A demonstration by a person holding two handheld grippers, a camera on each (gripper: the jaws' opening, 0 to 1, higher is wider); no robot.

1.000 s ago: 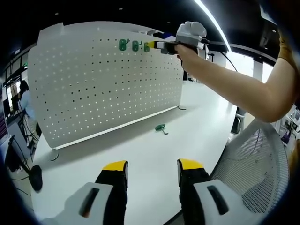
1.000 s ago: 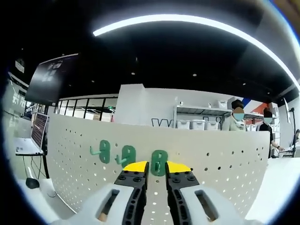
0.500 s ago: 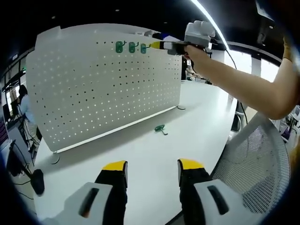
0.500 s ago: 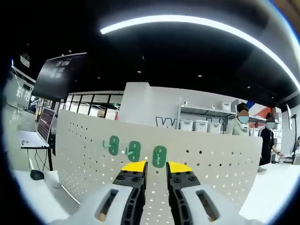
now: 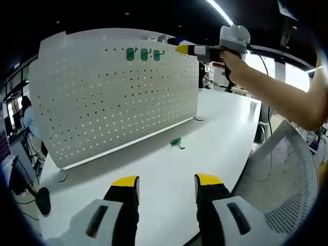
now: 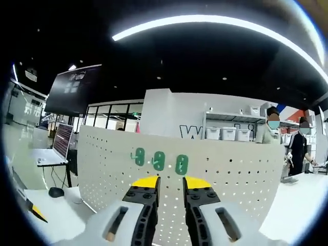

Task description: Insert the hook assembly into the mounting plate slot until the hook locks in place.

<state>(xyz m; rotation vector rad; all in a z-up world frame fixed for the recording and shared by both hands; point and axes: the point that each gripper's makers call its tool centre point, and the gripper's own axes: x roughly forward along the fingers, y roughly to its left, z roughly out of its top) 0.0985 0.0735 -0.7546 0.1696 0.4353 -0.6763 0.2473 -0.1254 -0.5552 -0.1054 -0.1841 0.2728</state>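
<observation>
Backed off the pegboard (image 6: pixel 230 174), right gripper (image 6: pixel 165 180) empty, slightly apart; left gripper view shows spare hook (image 5: pixel 176 142).

A bright ceiling light strip (image 6: pixel 215 23) glares against the dark ceiling; fisheye bending warps both views' edges.

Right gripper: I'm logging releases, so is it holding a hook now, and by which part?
Nothing is held. The right gripper is open with an empty gap, short of the three green hooks on the pegboard.
</observation>
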